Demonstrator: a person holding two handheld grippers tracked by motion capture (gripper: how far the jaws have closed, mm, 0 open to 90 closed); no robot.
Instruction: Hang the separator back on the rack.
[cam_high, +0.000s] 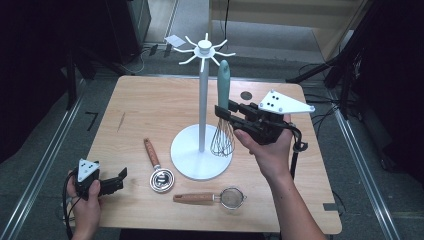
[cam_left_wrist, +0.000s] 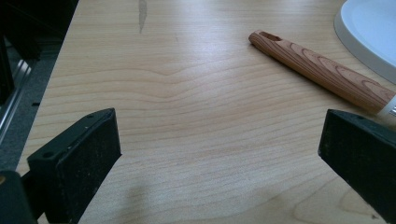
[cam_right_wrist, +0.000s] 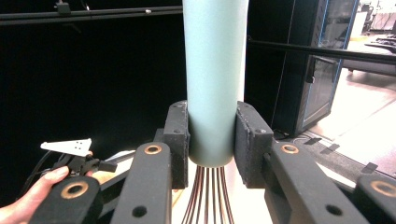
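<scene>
Teal-handled whisk (cam_high: 223, 107) is clamped in your right gripper (cam_high: 223, 112) low on the handle, just above where the wires start, with both pads squeezing the handle in the right gripper view (cam_right_wrist: 214, 79). It hangs upright just off the stand's pole (cam_high: 202, 100) at about 3 o'clock, its wire cage dangling over the white base (cam_high: 192, 162). Long axis is basically vertical, handle tip at 12 o'clock and wires at 6, so the tip sits just under the ring of hooks (cam_high: 204, 50). I'd guess the trouble starts if you swing it toward a hook: grabbed that low, the tall handle can lever in the pads and tilt, or the tip can bump a hook arm and rock the stand. The wires could also snag the pole. Your left gripper (cam_high: 117, 180) rests at the table's (cam_high: 150, 105) 8 o'clock edge, jaws apart with nothing between them, near the wooden-handled spoon (cam_high: 155, 165) and the little strainer (cam_high: 215, 198).
</scene>
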